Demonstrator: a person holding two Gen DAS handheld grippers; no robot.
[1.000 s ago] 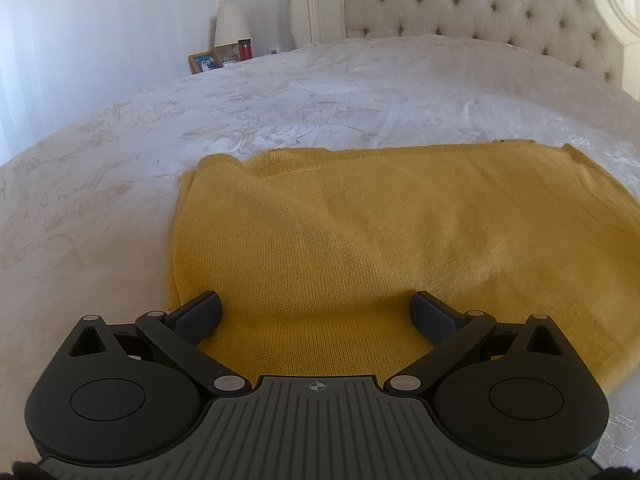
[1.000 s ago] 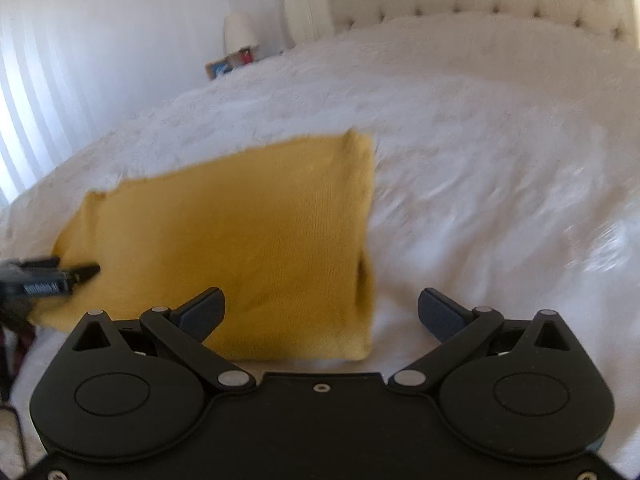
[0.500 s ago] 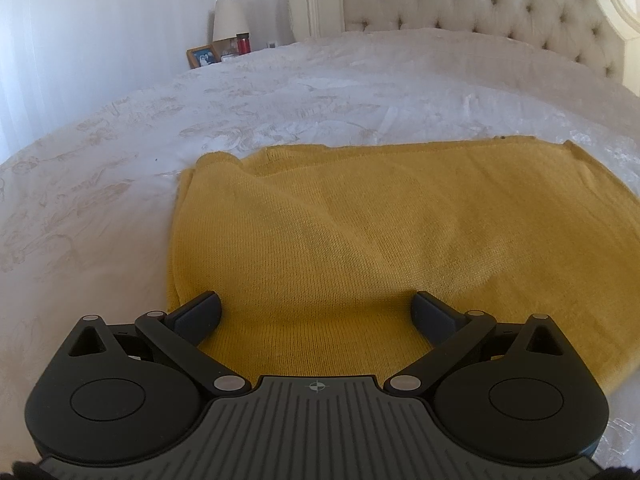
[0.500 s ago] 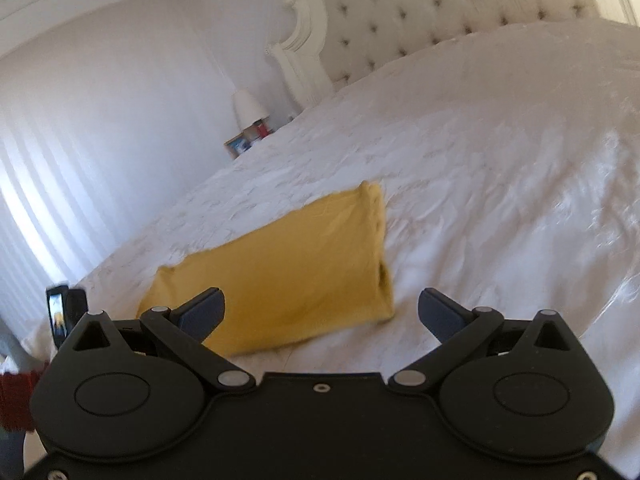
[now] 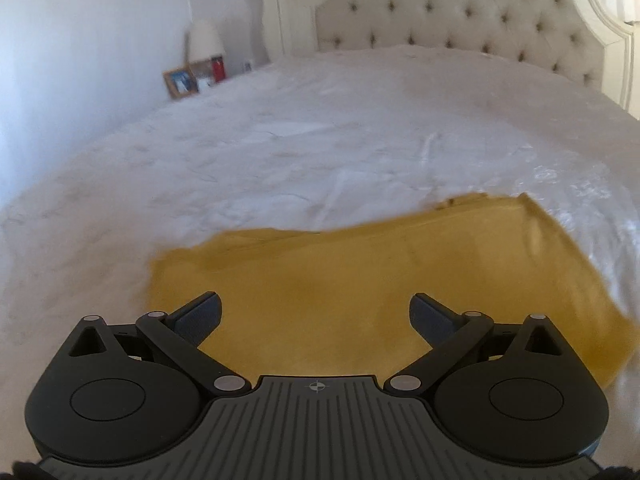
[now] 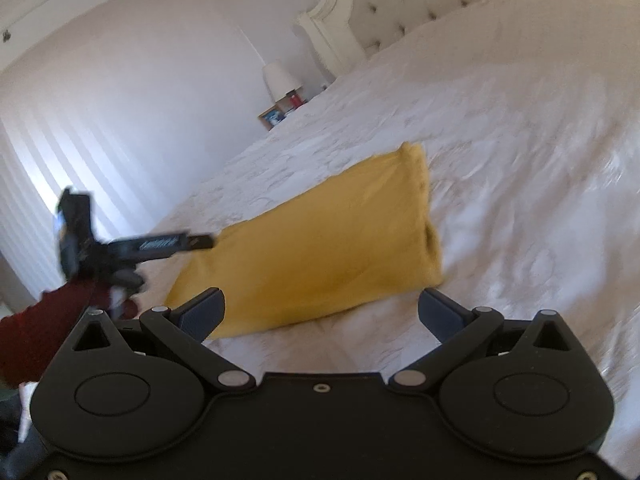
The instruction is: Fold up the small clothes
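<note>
A mustard-yellow knit garment [image 5: 360, 280] lies folded into a flat rectangle on the white bedspread [image 5: 280, 160]. My left gripper [image 5: 316, 314] hovers open above its near edge, nothing between the fingers. From the right wrist view the same garment [image 6: 320, 248] sits ahead and slightly left, with my right gripper [image 6: 320, 312] open over its near right corner and the bare bedspread [image 6: 520, 160]. The left gripper [image 6: 160, 246] shows at the garment's left end, held by a hand in a dark red sleeve [image 6: 44, 332].
A tufted cream headboard [image 5: 460, 12] stands at the far end of the bed. A nightstand at the far left carries a white lamp [image 5: 205, 40], a picture frame [image 5: 180, 82] and a red item. White walls and curtains [image 6: 48, 168] close off the left side.
Both grippers have lifted and pulled back from the garment, so it appears smaller and lower in view. The left gripper has risen into the right wrist view. The garment stays flat.
</note>
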